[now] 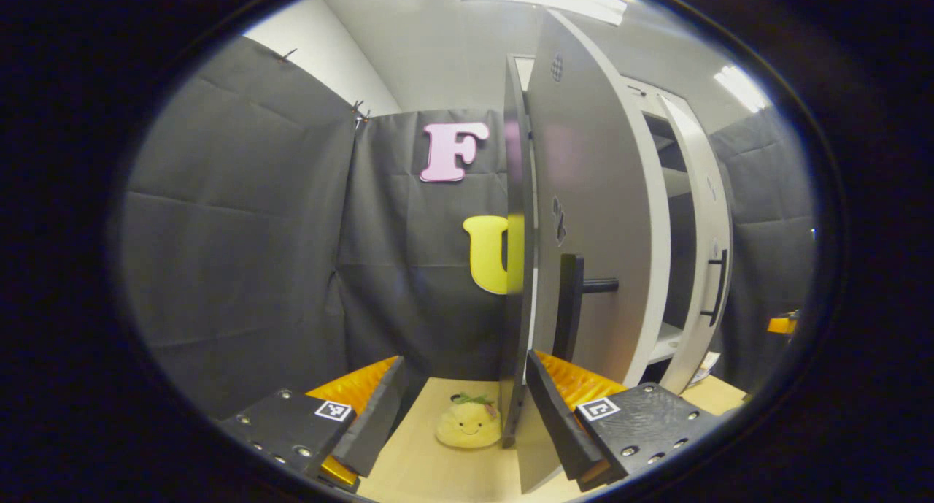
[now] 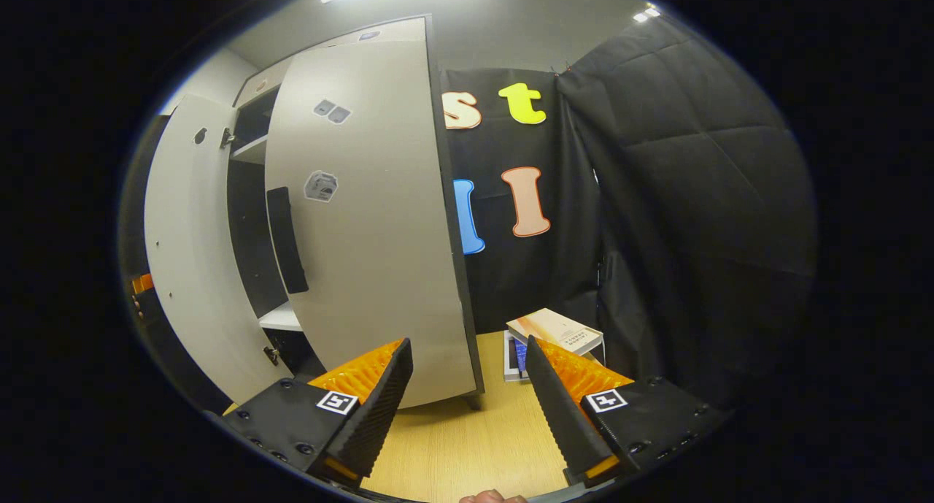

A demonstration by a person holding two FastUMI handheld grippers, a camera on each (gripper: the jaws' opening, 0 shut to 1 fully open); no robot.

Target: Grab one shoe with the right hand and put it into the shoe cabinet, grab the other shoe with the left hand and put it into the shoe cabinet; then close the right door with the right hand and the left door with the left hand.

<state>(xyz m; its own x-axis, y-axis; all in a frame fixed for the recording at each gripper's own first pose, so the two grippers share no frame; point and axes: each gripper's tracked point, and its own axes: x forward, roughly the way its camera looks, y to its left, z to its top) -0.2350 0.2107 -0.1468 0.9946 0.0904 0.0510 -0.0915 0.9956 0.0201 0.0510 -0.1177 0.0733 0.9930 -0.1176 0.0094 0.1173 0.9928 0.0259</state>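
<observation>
**Grey doors standing open, both claws empty**

Grey board, stiff and flat: the left door (image 1: 591, 218) stands upright, long axis vertical, its edge passing between the spread fingers of the left claw (image 1: 463, 408), whose jaws are apart and gripping nothing. A black handle (image 1: 573, 306) runs vertically on it; I'd judge that the place to take hold, and the door light to swing. A yellow plush toy (image 1: 469, 424) sits on the bench (image 1: 438, 466). The right door (image 2: 372, 225) hangs ajar ahead of the right claw (image 2: 467, 393), also apart. Shoes unseen.
</observation>
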